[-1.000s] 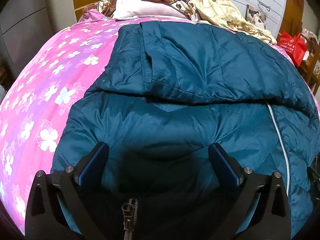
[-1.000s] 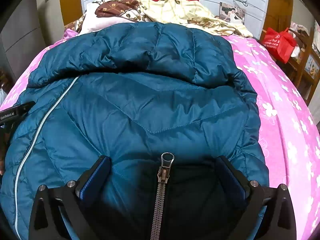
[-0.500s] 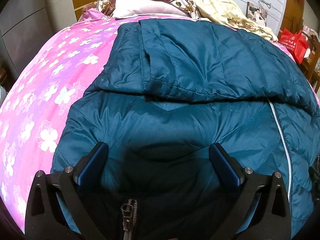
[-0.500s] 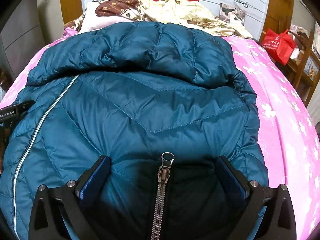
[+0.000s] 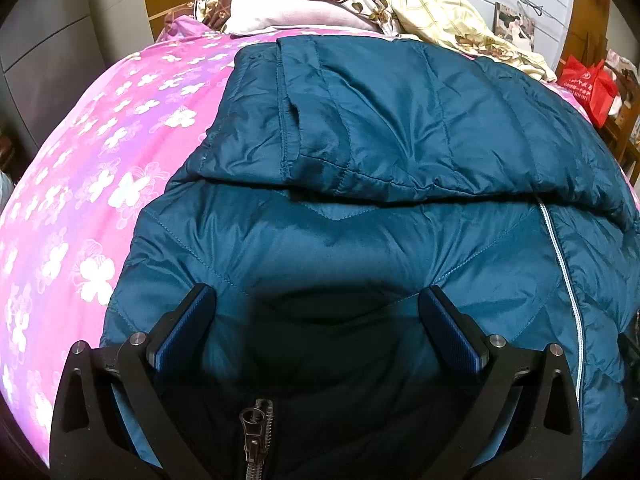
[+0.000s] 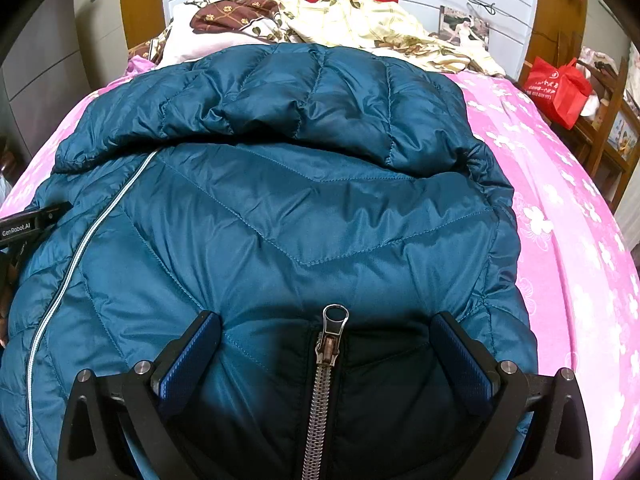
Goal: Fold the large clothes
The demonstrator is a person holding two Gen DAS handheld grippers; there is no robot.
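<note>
A large teal quilted down jacket lies spread on the pink flowered bed, its sleeves folded across the upper part. It also fills the right wrist view. My left gripper is open, its blue pads wide apart over the jacket's near left edge, a dark pocket zipper between the fingers. My right gripper is open over the near right edge, a metal zipper pull between its fingers. The left gripper's black body shows at the right wrist view's left edge.
The pink floral bedspread shows left of the jacket and also to its right. Pillows and a rumpled yellow quilt lie at the headboard. A red bag sits on a wooden stand at the right.
Both grippers have dropped slightly closer to the jacket's near edge. The jaws stay wide open and the jacket has not moved.
</note>
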